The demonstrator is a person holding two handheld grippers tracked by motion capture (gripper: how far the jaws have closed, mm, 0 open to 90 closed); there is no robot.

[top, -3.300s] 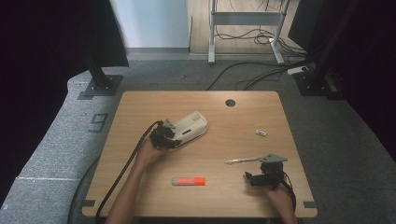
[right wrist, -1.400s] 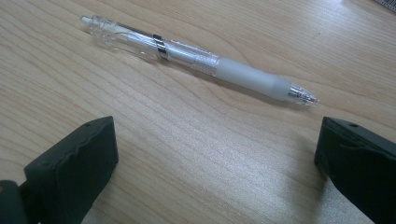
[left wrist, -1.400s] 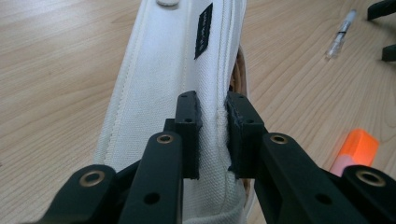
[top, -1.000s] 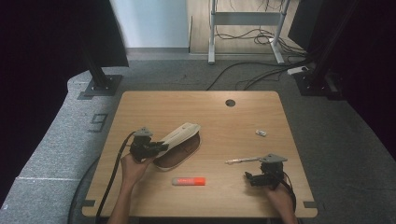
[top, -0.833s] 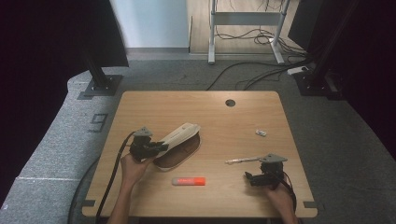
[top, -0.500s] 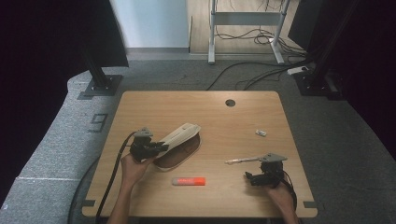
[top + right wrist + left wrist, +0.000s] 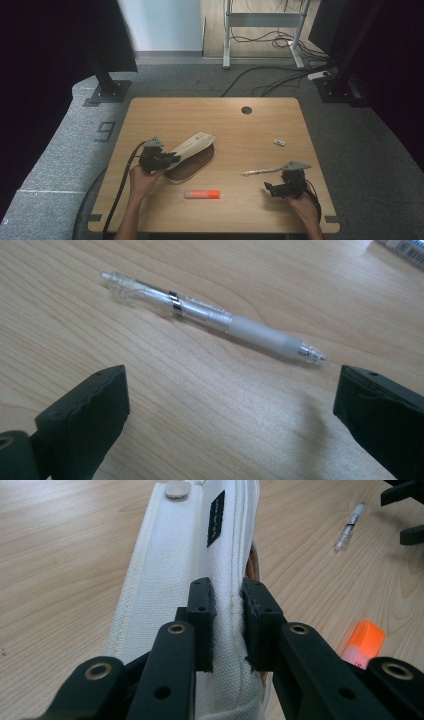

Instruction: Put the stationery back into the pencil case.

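**Pencil case flap lifted, pen waiting**

The left gripper (image 7: 167, 158) is clenched on the white flap of the pencil case (image 7: 192, 155), which lies left of centre on the table (image 7: 210, 112). Three seconds earlier the case lay closed; now its flap is raised and the brown inside shows, so it looks ready for filling. At four o'clock from the case, the right gripper (image 7: 270, 188) hovers with jaws wide apart near the clear pen (image 7: 215, 317). An orange highlighter (image 7: 202, 193) lies at six o'clock.

The small white thing (image 7: 279, 142) near the table's right edge is too small to identify.
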